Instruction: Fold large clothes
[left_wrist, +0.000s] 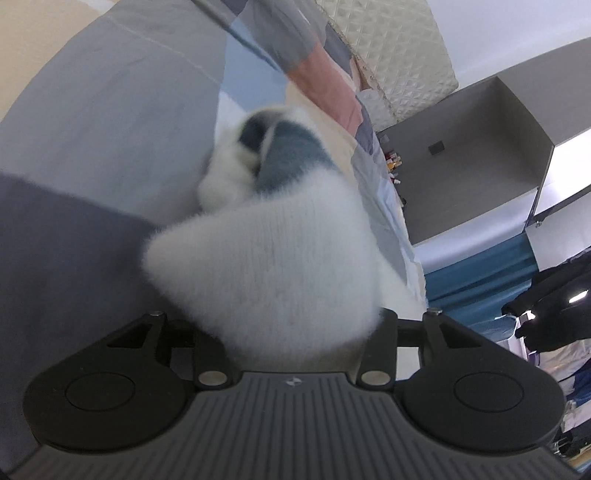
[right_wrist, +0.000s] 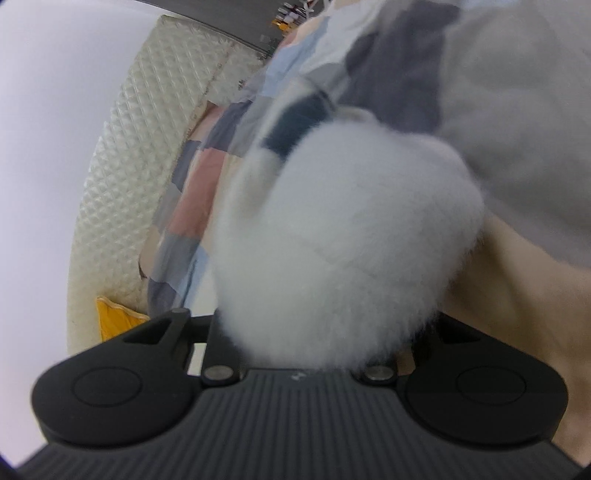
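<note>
A fluffy white sweater (left_wrist: 269, 266) with dark blue-grey patches fills the middle of the left wrist view. It bunches over my left gripper (left_wrist: 291, 332) and hides the fingertips, and the gripper is shut on it. In the right wrist view the same white sweater (right_wrist: 343, 236) bulges over my right gripper (right_wrist: 314, 339), which is shut on it with the fingertips hidden. The sweater hangs lifted above a patchwork bedspread (left_wrist: 92, 122), and both views are blurred.
The bedspread (right_wrist: 192, 206) has grey, blue, pink and cream patches. A quilted cream headboard (left_wrist: 399, 55) stands behind the bed, also in the right wrist view (right_wrist: 122, 177). A grey shelf unit (left_wrist: 480, 147) and dark hanging clothes (left_wrist: 554, 302) are at the right. A yellow pillow (right_wrist: 114, 317) lies by the headboard.
</note>
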